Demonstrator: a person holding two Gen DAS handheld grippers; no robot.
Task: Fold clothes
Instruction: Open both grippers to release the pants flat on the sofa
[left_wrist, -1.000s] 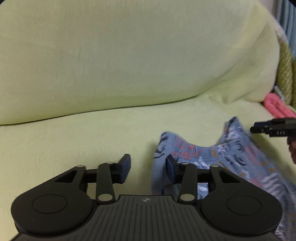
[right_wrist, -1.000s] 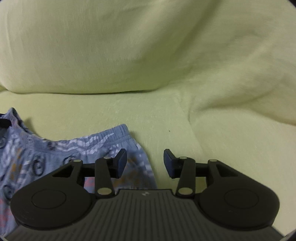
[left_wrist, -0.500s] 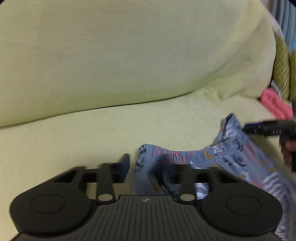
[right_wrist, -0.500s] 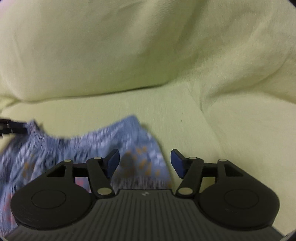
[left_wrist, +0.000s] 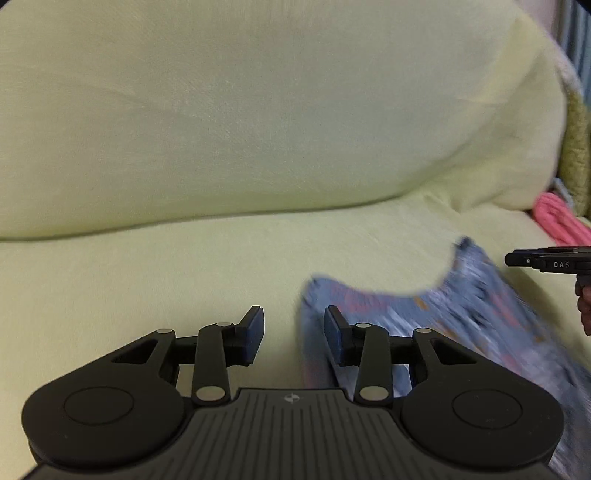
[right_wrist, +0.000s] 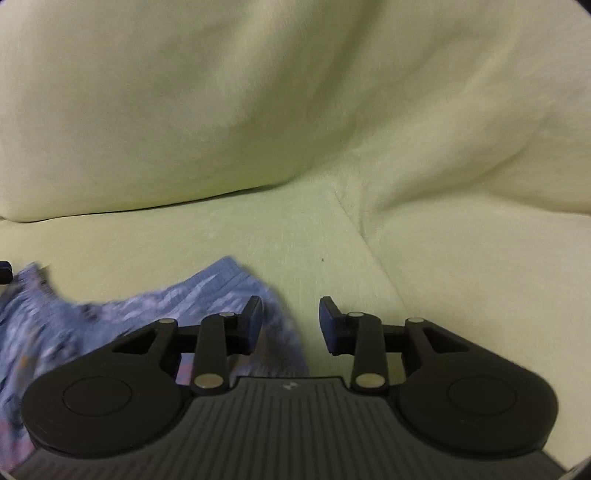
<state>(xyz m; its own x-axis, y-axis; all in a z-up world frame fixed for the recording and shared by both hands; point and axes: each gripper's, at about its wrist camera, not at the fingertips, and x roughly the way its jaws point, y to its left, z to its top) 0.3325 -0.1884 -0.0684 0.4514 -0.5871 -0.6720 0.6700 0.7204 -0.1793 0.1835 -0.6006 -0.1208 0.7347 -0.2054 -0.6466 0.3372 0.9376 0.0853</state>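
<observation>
Blue patterned shorts (left_wrist: 480, 306) lie on a yellow-green sofa seat (left_wrist: 184, 280), waistband toward the backrest. My left gripper (left_wrist: 293, 336) is open and empty; the shorts' left edge lies by its right finger. In the right wrist view the shorts (right_wrist: 110, 321) sit at lower left. My right gripper (right_wrist: 290, 325) is open and empty, with the shorts' right edge under its left finger. The right gripper's tip (left_wrist: 546, 260) also shows at the right edge of the left wrist view.
The sofa backrest (left_wrist: 258, 129) rises behind the seat. A pink cloth (left_wrist: 557, 221) and a green patterned cushion (left_wrist: 576, 155) lie at the far right. A seam (right_wrist: 369, 240) divides the seat cushions on the right.
Both grippers stay open. The left view has swung back so the shorts' edge sits under its right finger again. The shorts look blurred from motion.
</observation>
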